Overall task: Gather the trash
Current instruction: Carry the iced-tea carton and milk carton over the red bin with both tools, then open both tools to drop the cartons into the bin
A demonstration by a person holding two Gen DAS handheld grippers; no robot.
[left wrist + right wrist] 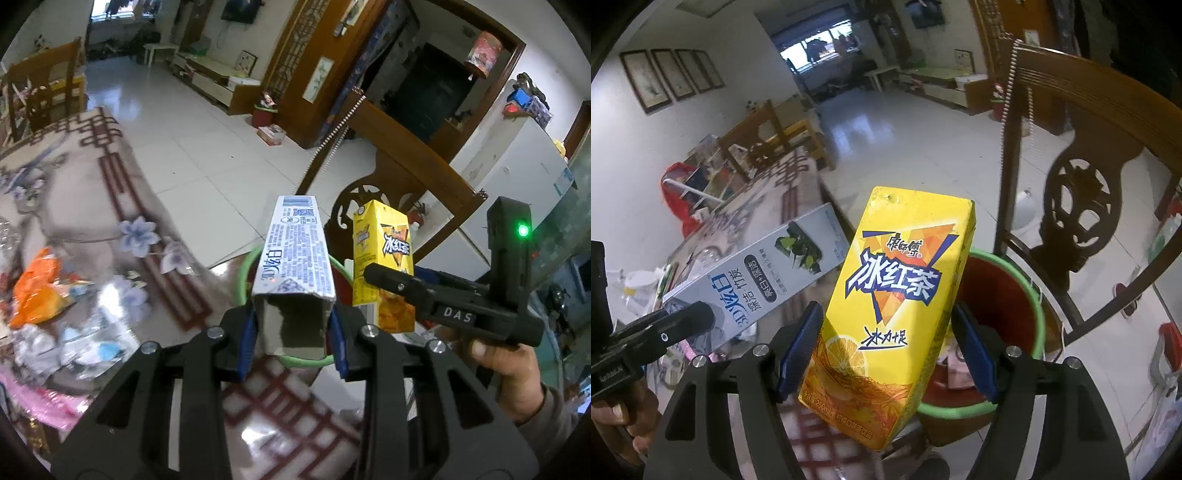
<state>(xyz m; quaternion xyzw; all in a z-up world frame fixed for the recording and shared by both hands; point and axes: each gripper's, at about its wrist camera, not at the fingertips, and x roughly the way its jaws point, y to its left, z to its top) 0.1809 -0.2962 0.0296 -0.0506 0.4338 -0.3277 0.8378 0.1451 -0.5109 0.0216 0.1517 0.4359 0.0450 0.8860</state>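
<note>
Blue-padded left tongs (291, 338) are clamped tight on one grey-white toothpaste box (295, 254), gripping its open near end so the box juts forward and up. Right tongs (886, 350) stand fairly wide, their pads pressed on both sides of one yellow tea carton (892, 295), held upright with a slight tilt. The two held items sit side by side, box to the left of carton, both just above the near rim of one bucket (1015, 266), red inside with a green rim. Inside the bucket lies some pale pinkish rubbish, too blurred to make out. A hand (517, 373) grips the right tool's handle.

Left of the bucket, the patterned surface (110, 192) carries a loose pile of trash: an orange wrapper (35, 291), crumpled silvery-blue wrappers (88, 332) too blurred to count. One carved wooden chair (1078, 206) stands just behind the bucket.
</note>
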